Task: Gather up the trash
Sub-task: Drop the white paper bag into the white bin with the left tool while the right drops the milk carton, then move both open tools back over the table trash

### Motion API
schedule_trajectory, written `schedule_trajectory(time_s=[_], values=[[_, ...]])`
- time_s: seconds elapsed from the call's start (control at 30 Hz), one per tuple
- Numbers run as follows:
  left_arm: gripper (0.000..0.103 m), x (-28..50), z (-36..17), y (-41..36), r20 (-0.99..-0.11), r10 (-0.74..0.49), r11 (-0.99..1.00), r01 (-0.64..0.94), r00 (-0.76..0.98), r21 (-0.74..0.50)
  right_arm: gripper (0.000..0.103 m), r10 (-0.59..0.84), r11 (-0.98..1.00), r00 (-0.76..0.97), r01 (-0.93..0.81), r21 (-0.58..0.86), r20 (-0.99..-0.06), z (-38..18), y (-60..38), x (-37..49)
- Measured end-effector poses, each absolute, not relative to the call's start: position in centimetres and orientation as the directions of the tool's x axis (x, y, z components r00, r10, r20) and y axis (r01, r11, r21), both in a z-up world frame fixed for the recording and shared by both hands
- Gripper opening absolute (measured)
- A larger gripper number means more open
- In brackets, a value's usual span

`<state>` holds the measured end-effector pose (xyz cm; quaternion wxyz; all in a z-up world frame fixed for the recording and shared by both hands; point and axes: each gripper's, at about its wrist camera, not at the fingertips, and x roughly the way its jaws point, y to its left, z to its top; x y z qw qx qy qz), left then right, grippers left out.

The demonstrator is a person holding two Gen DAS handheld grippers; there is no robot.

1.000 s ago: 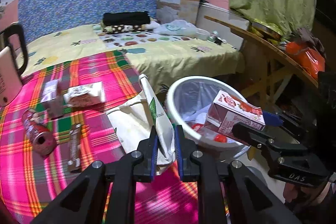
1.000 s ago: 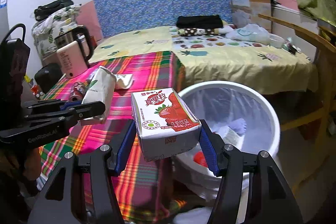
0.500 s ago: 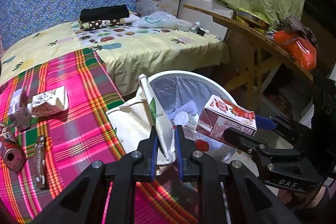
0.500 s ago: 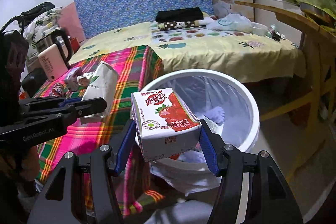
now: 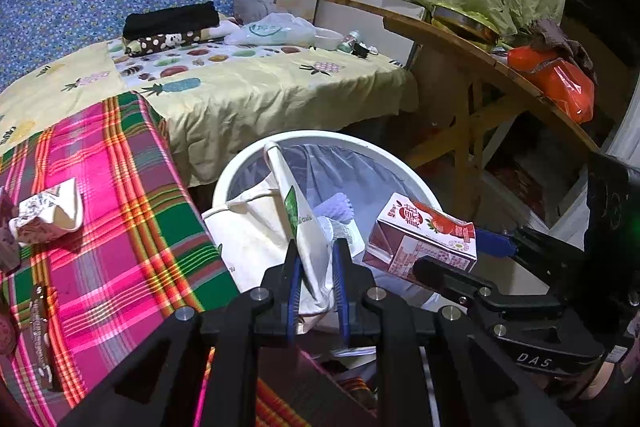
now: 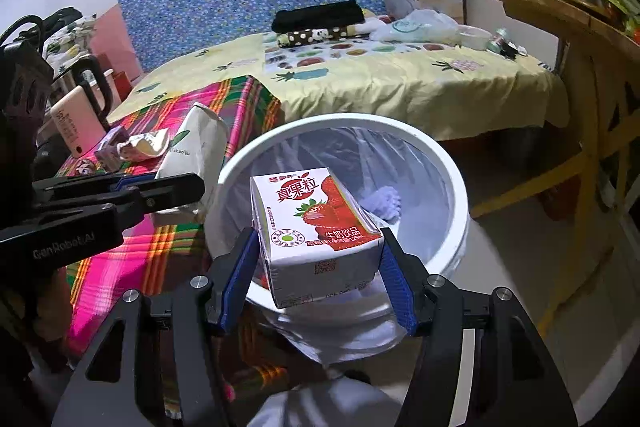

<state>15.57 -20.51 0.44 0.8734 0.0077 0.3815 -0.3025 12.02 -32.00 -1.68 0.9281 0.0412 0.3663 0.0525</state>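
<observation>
My left gripper (image 5: 317, 263) is shut on a crumpled white paper bag (image 5: 280, 227) and holds it over the near left rim of the white trash bin (image 5: 344, 141). My right gripper (image 6: 318, 259) is shut on a strawberry milk carton (image 6: 314, 227) and holds it over the near side of the bin (image 6: 460, 195). The carton also shows in the left wrist view (image 5: 422, 237). The bag shows at the left in the right wrist view (image 6: 196, 151). The bin has a clear liner with some trash inside.
A plaid cloth (image 5: 112, 195) carries a crumpled wrapper (image 5: 48, 215) and a brown bar wrapper (image 5: 38, 323). A yellow bed (image 5: 248, 83) lies behind the bin. A wooden table (image 5: 472, 51) stands to the right. A pink kettle (image 6: 78, 119) stands at the far left.
Both grippers have moved right, away from the plaid cloth and over the bin, with the bag and the carton still held.
</observation>
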Motion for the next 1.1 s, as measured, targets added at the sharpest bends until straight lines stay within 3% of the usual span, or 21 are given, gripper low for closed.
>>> schedule_trajectory(time_s=[0.23,0.37,0.5,1.1], values=[[0.018,16.2,-0.4,-21.6,-0.687,-0.534,0.804,0.546,0.493,-0.233,0.062,0.109,0.992,0.701,-0.035,0.119,-0.704,-2.4,-32.6,12.5],[0.038,16.6,-0.6,-21.6,-0.685,-0.539,0.803,0.545,0.491,-0.242,0.062,0.104,0.992,0.703,-0.024,0.122,-0.704,-2.5,-32.9,12.5],[0.045,16.8,-0.6,-21.5,-0.68,-0.541,0.804,0.542,0.495,-0.245,0.062,0.095,0.993,0.707,-0.021,0.113,-0.701,-2.5,-32.9,12.5],[0.045,14.7,0.5,-16.3,-0.665,-0.459,0.878,0.416,0.59,-0.237,0.062,0.18,0.983,0.738,-0.103,0.155,-0.65,-0.9,-30.8,11.8]])
